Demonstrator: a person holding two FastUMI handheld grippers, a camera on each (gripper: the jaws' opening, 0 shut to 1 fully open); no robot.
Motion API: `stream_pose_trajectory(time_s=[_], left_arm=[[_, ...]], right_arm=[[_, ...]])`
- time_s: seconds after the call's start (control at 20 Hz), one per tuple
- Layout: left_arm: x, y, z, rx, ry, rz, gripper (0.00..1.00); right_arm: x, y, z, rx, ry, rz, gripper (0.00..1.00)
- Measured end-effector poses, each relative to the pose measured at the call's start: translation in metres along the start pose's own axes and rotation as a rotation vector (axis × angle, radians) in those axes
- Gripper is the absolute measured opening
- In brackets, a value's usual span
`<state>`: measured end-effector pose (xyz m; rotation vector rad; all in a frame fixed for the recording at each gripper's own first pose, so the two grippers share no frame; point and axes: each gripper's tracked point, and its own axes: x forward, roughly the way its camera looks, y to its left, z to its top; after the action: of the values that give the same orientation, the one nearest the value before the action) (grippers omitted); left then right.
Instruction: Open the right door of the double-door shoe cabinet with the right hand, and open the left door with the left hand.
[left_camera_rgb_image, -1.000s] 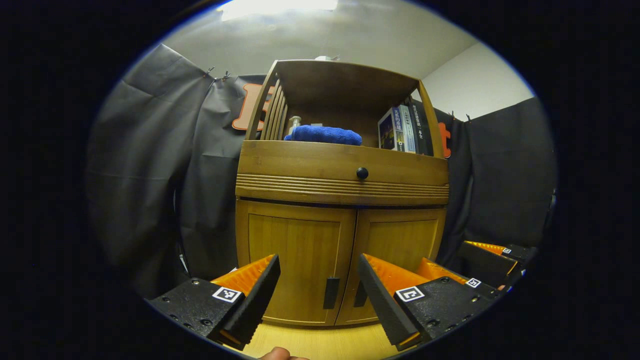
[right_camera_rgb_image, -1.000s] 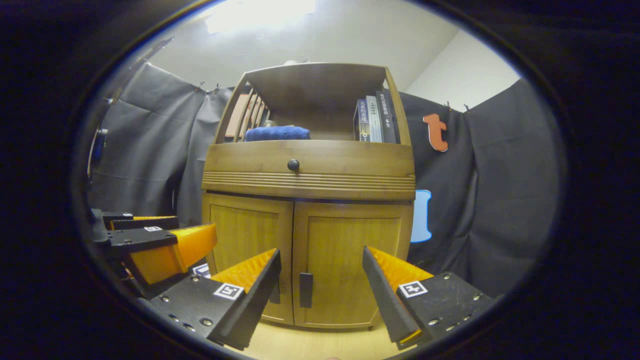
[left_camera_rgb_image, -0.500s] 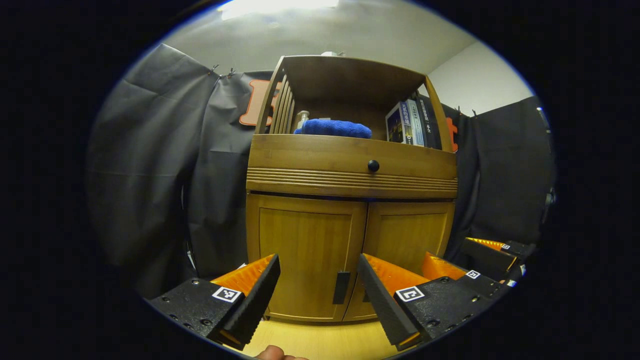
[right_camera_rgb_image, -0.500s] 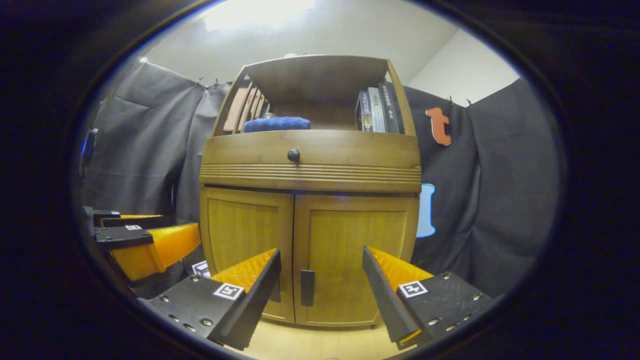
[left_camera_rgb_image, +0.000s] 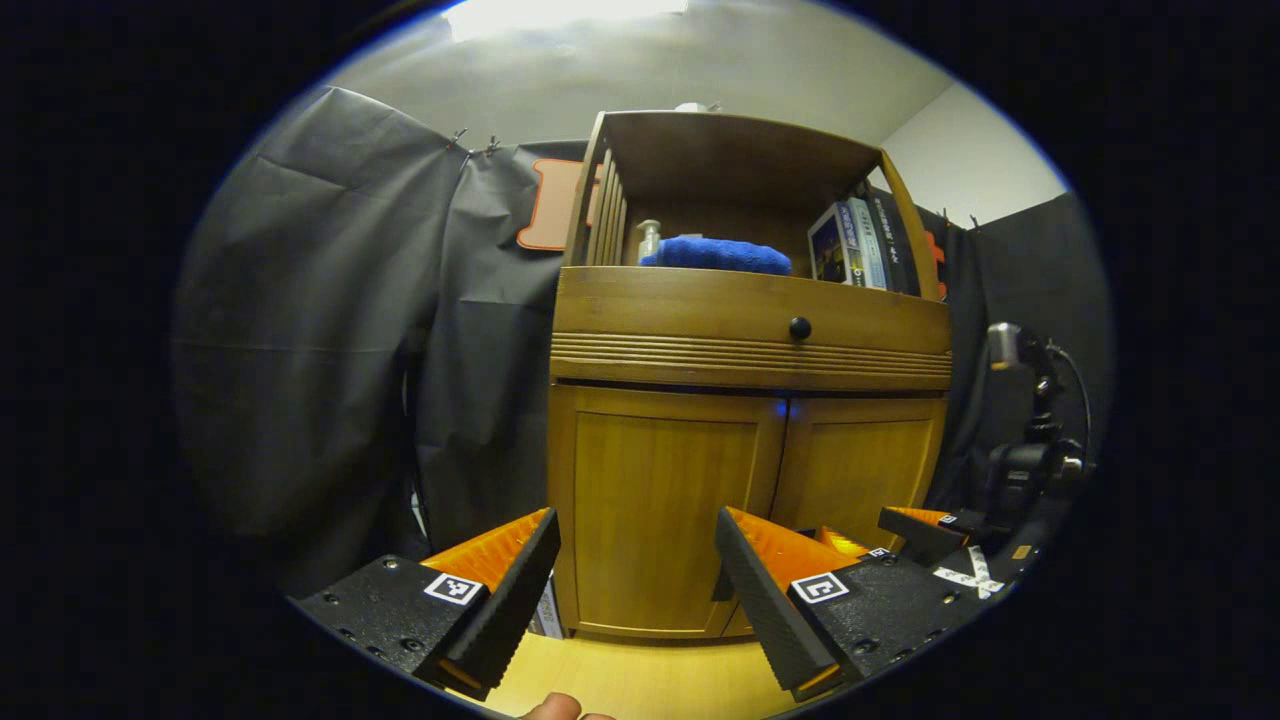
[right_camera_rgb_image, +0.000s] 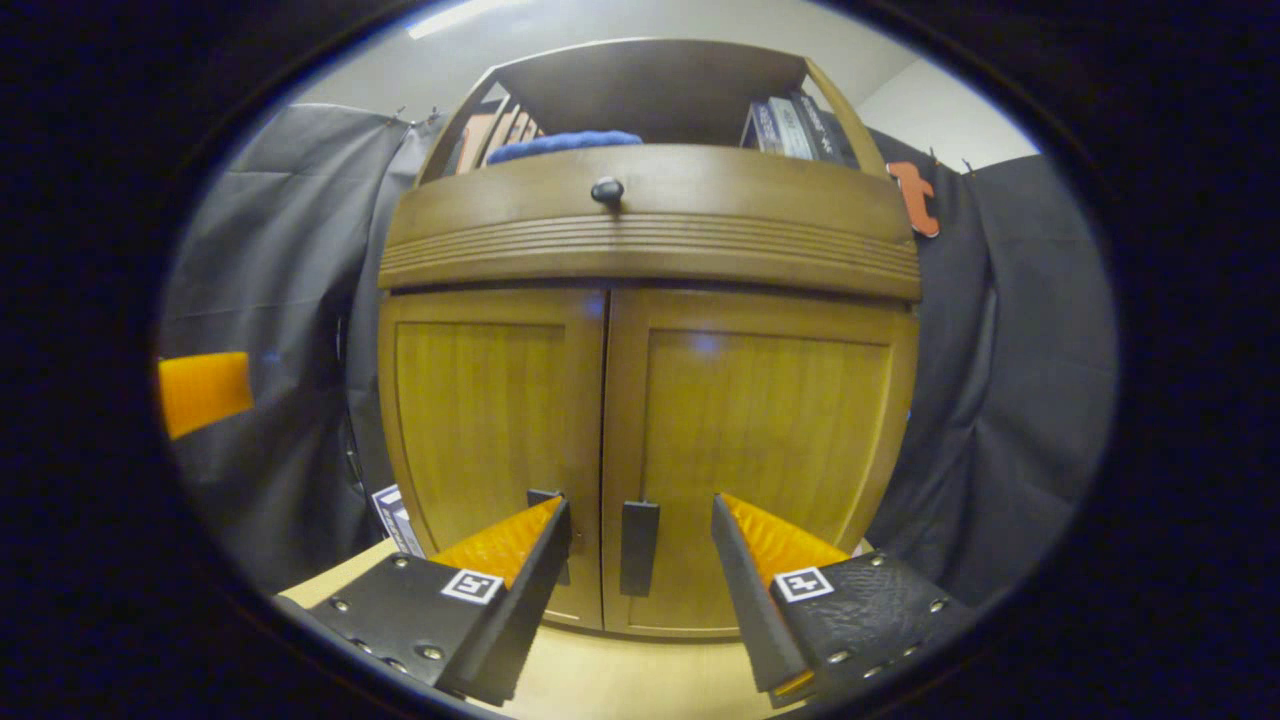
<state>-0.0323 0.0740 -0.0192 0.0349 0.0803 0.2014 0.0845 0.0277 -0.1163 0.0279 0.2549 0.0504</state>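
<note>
The wooden shoe cabinet stands ahead with both doors shut. In the right gripper view it is close: the right door carries a dark vertical handle, which sits between the spread fingers of my open right gripper, untouched as far as I can tell. The left door's handle peeks out behind one finger. In the left gripper view my left gripper is open, farther back, in front of the left door. The right gripper shows low at the right there.
A drawer with a black knob juts out above the doors. The open shelf holds a blue towel, a small bottle and books. Pale wooden floor lies below. A camera stand stands right of the cabinet.
My right gripper has moved in close and lower, bringing the right door's handle between its fingers. The left gripper has swung leftward, so the cabinet sits farther right in its view. Doors unmoved.
</note>
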Motion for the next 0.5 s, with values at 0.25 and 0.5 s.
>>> stream_pose_trajectory(time_s=[0.25, 0.5], left_arm=[[0.0, 0.032, -0.006, 0.013, 0.013, 0.078, 0.94], [-0.004, 0.06, -0.006, 0.04, 0.007, 0.165, 0.96]], right_arm=[[0.041, 0.0, -0.037, 0.014, 0.106, -0.008, 0.51], [0.067, -0.001, -0.042, 0.032, 0.133, -0.026, 0.52]])
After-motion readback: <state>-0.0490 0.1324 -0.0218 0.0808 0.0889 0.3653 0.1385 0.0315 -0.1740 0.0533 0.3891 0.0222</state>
